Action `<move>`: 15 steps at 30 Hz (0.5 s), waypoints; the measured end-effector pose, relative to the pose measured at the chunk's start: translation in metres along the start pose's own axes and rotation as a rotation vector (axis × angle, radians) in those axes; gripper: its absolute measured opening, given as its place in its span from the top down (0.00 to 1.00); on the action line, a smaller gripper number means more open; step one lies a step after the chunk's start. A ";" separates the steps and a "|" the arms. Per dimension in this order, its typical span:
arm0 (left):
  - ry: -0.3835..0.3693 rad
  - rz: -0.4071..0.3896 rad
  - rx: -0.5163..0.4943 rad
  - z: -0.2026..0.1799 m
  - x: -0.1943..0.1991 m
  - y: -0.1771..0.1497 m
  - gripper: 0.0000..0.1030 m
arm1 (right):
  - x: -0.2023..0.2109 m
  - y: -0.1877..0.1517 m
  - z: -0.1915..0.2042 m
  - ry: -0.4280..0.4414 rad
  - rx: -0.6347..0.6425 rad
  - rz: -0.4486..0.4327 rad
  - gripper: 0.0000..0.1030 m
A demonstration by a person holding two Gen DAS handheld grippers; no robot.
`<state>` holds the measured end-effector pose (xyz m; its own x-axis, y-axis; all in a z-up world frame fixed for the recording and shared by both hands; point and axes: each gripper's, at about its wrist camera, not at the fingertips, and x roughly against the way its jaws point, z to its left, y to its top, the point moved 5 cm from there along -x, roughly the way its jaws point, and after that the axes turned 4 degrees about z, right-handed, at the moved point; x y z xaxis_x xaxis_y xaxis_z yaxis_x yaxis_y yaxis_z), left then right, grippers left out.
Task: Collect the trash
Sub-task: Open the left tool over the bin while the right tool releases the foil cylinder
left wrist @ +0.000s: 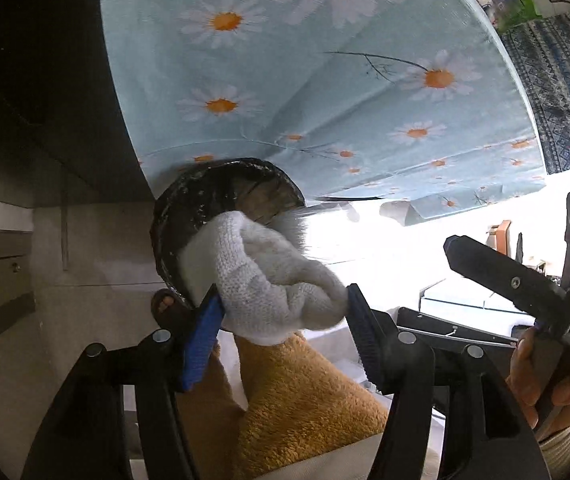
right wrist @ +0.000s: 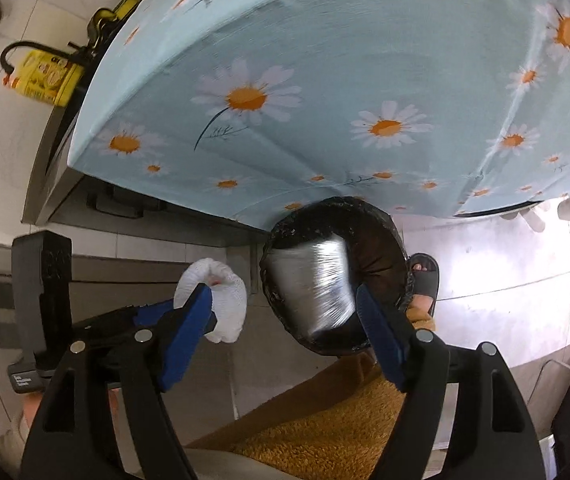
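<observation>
Left wrist view: the left gripper (left wrist: 283, 292) points steeply down with a white knitted cloth (left wrist: 269, 272) bunched between its 2 blue pads (left wrist: 201, 340). The cloth touches both pads, so we read the jaws as closed on it, though loosely. It hangs just above the near rim of the black-lined bin (left wrist: 173, 216), which stands on the floor against the edge of the daisy tablecloth (left wrist: 285, 80).

In the right wrist view, the right gripper (right wrist: 281, 292) has its jaws apart. A shiny, blurred piece (right wrist: 317, 284) lies between them over the bin's mouth, clear of the left pad. We cannot tell what it is. We judge it is dropping into the bin.

The step in hand, as we judge it, is the release of both pieces into the bin. To do it well, we should bring the cloth further over the middle of the opening before we let go, since it sits near the rim and could catch there or slide to the floor. The knit may cling to the ribbed pads, so we should open wide and check that it falls free. The person's sandalled foot (right wrist: 425, 276) and orange fleece garment (left wrist: 305, 392) are close beside the bin, so we should keep both grippers above the rim.
</observation>
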<state>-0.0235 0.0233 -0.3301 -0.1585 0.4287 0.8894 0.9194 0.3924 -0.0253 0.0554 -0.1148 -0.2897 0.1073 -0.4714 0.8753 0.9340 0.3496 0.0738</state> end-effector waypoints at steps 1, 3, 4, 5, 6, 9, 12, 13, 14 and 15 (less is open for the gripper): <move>0.001 -0.006 0.003 0.001 0.002 0.001 0.42 | 0.001 0.000 -0.002 0.006 -0.009 0.000 0.28; -0.001 -0.015 0.005 0.001 0.007 0.004 0.42 | 0.004 0.001 -0.003 0.006 -0.015 -0.004 0.28; 0.001 -0.022 0.006 0.002 0.009 0.005 0.42 | 0.006 0.003 -0.004 0.004 -0.016 -0.008 0.28; 0.001 -0.025 0.007 0.001 0.010 0.006 0.42 | 0.008 0.003 -0.004 0.005 -0.017 -0.012 0.28; 0.000 -0.027 0.007 -0.002 0.010 0.008 0.42 | 0.010 0.004 -0.004 0.008 -0.016 -0.018 0.28; 0.004 -0.032 0.000 -0.006 0.014 0.010 0.42 | 0.015 0.005 -0.005 0.006 -0.017 -0.026 0.28; 0.007 -0.035 -0.007 -0.010 0.016 0.011 0.42 | 0.021 0.004 -0.008 0.005 -0.020 -0.036 0.28; 0.006 -0.036 -0.008 -0.011 0.017 0.011 0.42 | 0.023 0.004 -0.009 0.006 -0.025 -0.040 0.28; 0.008 -0.036 -0.012 -0.012 0.018 0.011 0.42 | 0.024 0.004 -0.010 0.006 -0.027 -0.043 0.28; 0.009 -0.038 -0.016 -0.012 0.019 0.011 0.42 | 0.026 0.004 -0.011 0.005 -0.031 -0.045 0.28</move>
<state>-0.0119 0.0258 -0.3078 -0.1898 0.4065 0.8937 0.9184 0.3953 0.0153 0.0651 -0.1345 -0.2722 0.0667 -0.4899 0.8692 0.9479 0.3031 0.0981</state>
